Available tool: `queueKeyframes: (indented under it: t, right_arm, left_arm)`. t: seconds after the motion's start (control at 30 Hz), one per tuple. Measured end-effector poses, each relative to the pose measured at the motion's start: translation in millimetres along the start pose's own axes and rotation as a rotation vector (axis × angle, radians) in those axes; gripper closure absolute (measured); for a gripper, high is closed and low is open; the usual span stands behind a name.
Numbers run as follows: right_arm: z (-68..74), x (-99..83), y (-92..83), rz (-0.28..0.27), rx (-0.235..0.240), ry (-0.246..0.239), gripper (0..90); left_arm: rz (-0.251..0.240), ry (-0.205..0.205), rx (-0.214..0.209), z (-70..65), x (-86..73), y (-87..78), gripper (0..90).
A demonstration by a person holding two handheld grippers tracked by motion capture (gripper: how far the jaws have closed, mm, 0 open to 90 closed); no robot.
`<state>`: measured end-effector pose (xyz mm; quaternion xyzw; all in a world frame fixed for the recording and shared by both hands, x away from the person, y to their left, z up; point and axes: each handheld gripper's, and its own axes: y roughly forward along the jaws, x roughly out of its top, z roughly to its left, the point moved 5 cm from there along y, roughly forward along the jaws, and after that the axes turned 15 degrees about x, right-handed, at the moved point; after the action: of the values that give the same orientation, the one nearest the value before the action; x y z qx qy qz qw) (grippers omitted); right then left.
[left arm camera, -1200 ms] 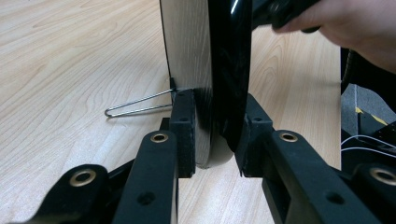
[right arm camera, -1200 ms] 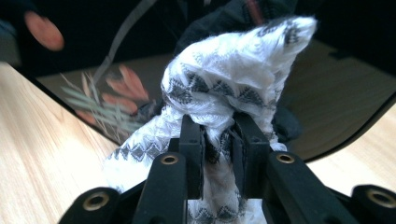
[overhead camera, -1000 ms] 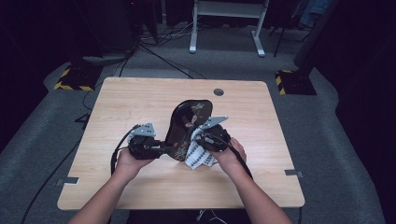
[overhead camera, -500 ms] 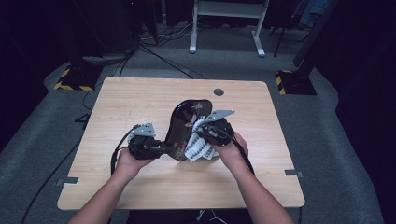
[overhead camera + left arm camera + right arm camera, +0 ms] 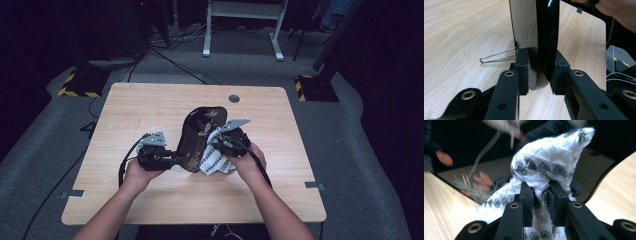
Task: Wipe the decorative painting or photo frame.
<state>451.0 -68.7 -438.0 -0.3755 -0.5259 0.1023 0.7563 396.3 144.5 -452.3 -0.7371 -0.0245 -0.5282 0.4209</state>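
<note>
A glossy black oval dish with a painted pattern stands on edge, tilted, in the middle of the wooden table. My left gripper is shut on its near rim. In the left gripper view the jaws clamp the dish edge-on, and a thin wire loop lies on the table beside its pale back. My right gripper is shut on a bunched white cloth with a dark zigzag pattern. In the right gripper view the cloth presses against the shiny dish face.
A round cable hole sits near the table's far edge. Behind the table a white frame and cables lie on the grey floor. Bare tabletop lies to the left, the right and in front of the hands.
The right gripper and its cloth have shifted a little farther up the dish face. The left gripper and the dish have stayed put.
</note>
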Motion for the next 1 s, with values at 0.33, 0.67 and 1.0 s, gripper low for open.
queueKeyframes:
  t: [0.33,0.67,1.0]
  right_arm:
    - [-1.5,2.7,-4.8,-0.036,-0.005,0.0,75.5]
    - [-2.6,-22.6,18.5,0.062,0.012,0.017,75.5]
    - [-2.4,20.0,-17.5,-0.032,-0.019,-0.025,75.4]
  left_arm:
    - [0.002,0.001,0.001,-0.1,0.1,0.0,72.9]
    - [0.001,0.001,0.002,-0.1,0.1,0.0,73.0]
    - [0.002,-0.002,-0.002,0.2,-0.2,0.0,73.0]
